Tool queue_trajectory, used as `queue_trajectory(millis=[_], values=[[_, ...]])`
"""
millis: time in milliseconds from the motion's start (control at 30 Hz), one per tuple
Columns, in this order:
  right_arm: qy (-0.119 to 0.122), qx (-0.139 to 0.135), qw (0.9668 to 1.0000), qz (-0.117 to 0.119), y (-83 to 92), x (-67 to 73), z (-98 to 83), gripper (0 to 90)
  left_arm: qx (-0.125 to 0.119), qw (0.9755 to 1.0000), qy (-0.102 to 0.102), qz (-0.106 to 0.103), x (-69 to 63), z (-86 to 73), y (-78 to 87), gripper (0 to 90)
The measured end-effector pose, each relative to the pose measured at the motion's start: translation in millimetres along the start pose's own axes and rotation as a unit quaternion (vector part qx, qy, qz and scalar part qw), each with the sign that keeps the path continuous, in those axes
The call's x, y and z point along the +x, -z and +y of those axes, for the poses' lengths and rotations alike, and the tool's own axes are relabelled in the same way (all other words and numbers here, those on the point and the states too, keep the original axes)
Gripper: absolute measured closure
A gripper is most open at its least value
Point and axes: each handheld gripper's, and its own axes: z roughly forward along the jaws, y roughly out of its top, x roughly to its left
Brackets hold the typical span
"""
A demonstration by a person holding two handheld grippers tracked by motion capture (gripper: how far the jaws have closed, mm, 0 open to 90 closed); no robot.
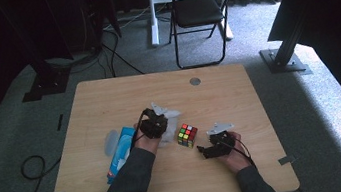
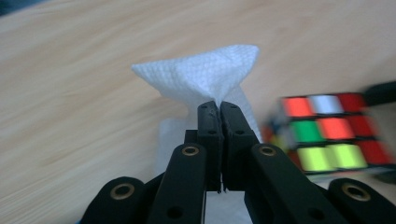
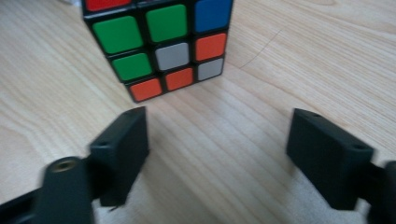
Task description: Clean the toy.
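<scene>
A scrambled puzzle cube [image 1: 187,135] stands on the wooden table [image 1: 108,99] between both hands. In the left gripper view my left gripper [image 2: 219,106] is shut on a white tissue [image 2: 205,74], which fans out past the jaw tips, with the cube [image 2: 331,135] just to the right. From above, that gripper [image 1: 158,122] sits left of the cube with the tissue [image 1: 171,113] at its tip. My right gripper [image 3: 219,140] stands open a short way from the cube [image 3: 161,42], jaws wide apart over bare wood, nothing between them. In the high view it [image 1: 205,150] lies at the cube's lower right.
A blue tissue box [image 1: 119,151] lies on the table left of my left forearm. A small round hole [image 1: 195,81] is near the table's far edge. Beyond the table stand a black folding chair [image 1: 199,11], a white post and dark frame legs on grey carpet.
</scene>
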Motion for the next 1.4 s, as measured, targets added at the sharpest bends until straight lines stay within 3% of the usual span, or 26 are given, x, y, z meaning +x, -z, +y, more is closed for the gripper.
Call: queue_trajectory(millis=[67,100,233,467,667,833,1067,1200,1400], values=[[0.001,0.004,1.0000,0.000,0.4,1.2,1.4,25.8,0.001,1.0000,-0.006,-0.007,-4.9,-0.5,-2.3,88.3],[0.002,0.009,1.0000,0.000,0.8,2.7,2.8,26.7,-0.001,0.9995,-0.012,-0.029,-11.4,-1.7,-6.2,88.3],[0.012,0.003,0.9999,0.008,-0.2,7.8,8.0,23.4,-0.006,0.9975,-0.006,-0.070,-19.3,-4.3,-10.6,88.3],[0.004,-0.015,0.9992,0.036,-3.0,4.4,16.0,12.5,-0.008,0.9935,-0.005,-0.113,-25.5,-6.7,-14.6,88.2],[0.034,-0.017,0.9982,0.048,-14.4,5.6,21.5,15.8,-0.008,0.9917,-0.011,-0.128,-29.2,-10.1,-19.1,87.9],[0.038,-0.020,0.9975,0.056,-25.6,7.6,24.0,23.8,-0.007,0.9908,-0.008,-0.135,-27.4,-10.8,-19.1,87.8],[0.047,-0.035,0.9954,0.076,-21.6,15.3,19.5,31.3,-0.002,0.9891,0.002,-0.147,-22.0,-15.7,-14.3,87.2],[0.067,-0.037,0.9950,0.064,-19.3,21.6,19.4,30.9,-0.002,0.9886,0.002,-0.151,-21.7,-18.1,-12.1,87.0],[0.058,-0.048,0.9955,0.057,-19.0,24.5,22.7,29.0,0.000,0.9886,-0.002,-0.151,-21.9,-18.4,-11.0,86.5]])
